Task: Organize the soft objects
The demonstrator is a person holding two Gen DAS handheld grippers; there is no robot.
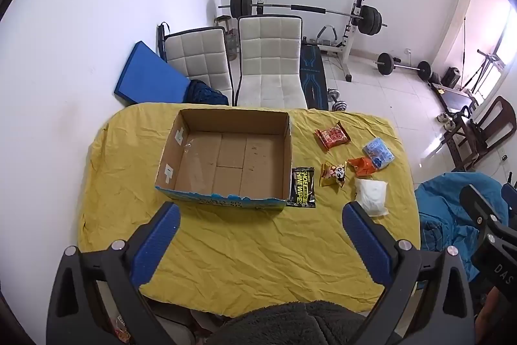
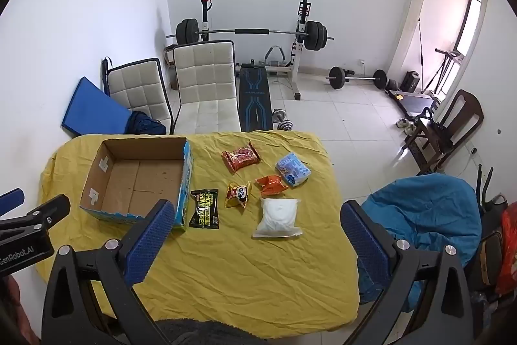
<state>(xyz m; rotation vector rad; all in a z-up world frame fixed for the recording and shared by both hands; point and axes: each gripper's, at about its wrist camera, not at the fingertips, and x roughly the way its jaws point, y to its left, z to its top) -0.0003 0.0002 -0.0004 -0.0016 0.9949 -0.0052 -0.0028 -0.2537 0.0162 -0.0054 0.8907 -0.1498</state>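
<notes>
An empty open cardboard box point(image 1: 226, 157) point(image 2: 139, 180) stands on the yellow-covered table point(image 1: 245, 254) point(image 2: 245, 274). To its right lie several soft packets: black shoe wipes point(image 1: 302, 187) point(image 2: 204, 208), a panda snack point(image 1: 334, 173) point(image 2: 238, 193), an orange packet point(image 1: 363, 165) point(image 2: 271, 184), a red packet point(image 1: 332, 134) point(image 2: 240, 156), a blue packet point(image 1: 378, 151) point(image 2: 293, 172) and a white pouch point(image 1: 371, 195) point(image 2: 279, 218). My left gripper point(image 1: 260, 215) is open and empty, held above the table's near side. My right gripper point(image 2: 255, 215) is open and empty too.
Two white padded chairs point(image 1: 268, 60) point(image 2: 206, 80) stand behind the table, with a blue mat point(image 1: 148, 73) and a weight bench with barbell point(image 1: 310, 12) beyond. A blue-covered seat point(image 2: 426, 225) is at the table's right. A wooden chair point(image 2: 452, 125) stands farther right.
</notes>
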